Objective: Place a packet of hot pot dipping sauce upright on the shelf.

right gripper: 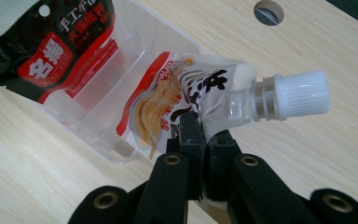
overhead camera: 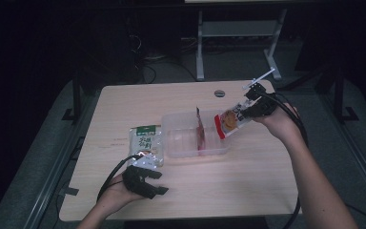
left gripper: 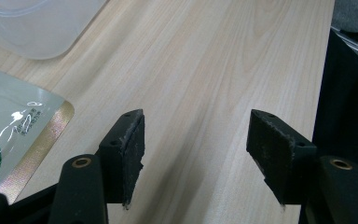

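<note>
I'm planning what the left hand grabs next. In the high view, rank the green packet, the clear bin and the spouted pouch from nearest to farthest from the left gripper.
From the left gripper:
1. Green packet, flat on the table just beyond it.
2. Clear bin, right of the packet.
3. Spouted pouch, at the bin's far right end, in the right gripper.

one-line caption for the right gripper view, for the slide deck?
Right gripper pinches a spouted pouch at the rim of a clear divided bin already holding a dark sachet.

Green packet (overhead camera: 146, 143) on table (overhead camera: 248, 186), perhaps noodles.
</note>
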Demonstrator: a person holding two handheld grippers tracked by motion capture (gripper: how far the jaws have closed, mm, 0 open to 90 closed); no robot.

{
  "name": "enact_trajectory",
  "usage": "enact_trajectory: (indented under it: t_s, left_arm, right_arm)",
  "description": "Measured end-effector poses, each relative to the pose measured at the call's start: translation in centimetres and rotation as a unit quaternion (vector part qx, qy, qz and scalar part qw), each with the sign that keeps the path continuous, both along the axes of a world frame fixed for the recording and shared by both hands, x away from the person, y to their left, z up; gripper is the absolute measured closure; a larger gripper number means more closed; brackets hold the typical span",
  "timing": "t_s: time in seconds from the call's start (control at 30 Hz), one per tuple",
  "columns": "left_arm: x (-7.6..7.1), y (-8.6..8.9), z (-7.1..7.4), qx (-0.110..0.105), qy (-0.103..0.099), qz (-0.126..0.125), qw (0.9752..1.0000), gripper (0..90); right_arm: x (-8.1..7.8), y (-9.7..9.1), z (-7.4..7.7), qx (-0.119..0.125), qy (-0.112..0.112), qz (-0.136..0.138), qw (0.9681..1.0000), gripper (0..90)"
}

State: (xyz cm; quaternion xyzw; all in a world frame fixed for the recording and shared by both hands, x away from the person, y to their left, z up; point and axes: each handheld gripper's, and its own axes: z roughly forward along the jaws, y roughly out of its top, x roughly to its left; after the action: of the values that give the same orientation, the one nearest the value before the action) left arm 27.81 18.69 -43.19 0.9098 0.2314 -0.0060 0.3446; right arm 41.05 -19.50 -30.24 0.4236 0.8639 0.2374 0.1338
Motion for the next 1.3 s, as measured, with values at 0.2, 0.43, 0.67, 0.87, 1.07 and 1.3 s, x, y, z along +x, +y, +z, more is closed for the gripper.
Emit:
enact_trajectory:
  t_s: [0.2, 0.43, 0.67, 0.87, 1.07, 1.3]
  left_arm:
    - [-0.1, -0.1, 0.0, 0.0, 0.0, -0.002, 1.0, 36.6]
    - [0.0, -0.1, 0.0, -0.001, 0.0, 0.0, 1.0, 36.6]
    - [-0.1, -0.1, -0.1, -0.003, 0.001, -0.001, 1.0, 36.6]
    - [0.0, 0.0, 0.0, -0.003, 0.001, -0.001, 1.0, 36.7]
    - [0.0, 0.0, 0.0, -0.003, 0.0, -0.002, 1.0, 36.7]
    - [0.0, 0.1, 0.0, 0.0, 0.0, -0.001, 1.0, 36.6]
  right_arm:
    - [0.0, 0.4, 0.0, -0.004, -0.002, -0.003, 1.0, 86.8]
    - [-0.2, 0.7, 0.4, -0.023, -0.001, -0.004, 0.9997, 87.3]
    - [-0.3, 1.6, 0.0, -0.01, 0.0, 0.008, 0.9999, 84.1]
    - [-0.1, 1.8, -0.3, 0.012, 0.005, 0.012, 0.9998, 84.8]
    - [-0.1, 2.5, -0.8, 0.016, 0.012, 0.023, 0.9995, 84.2]
    - [0.0, 2.6, -1.1, 0.025, 0.007, 0.024, 0.9994, 80.6]
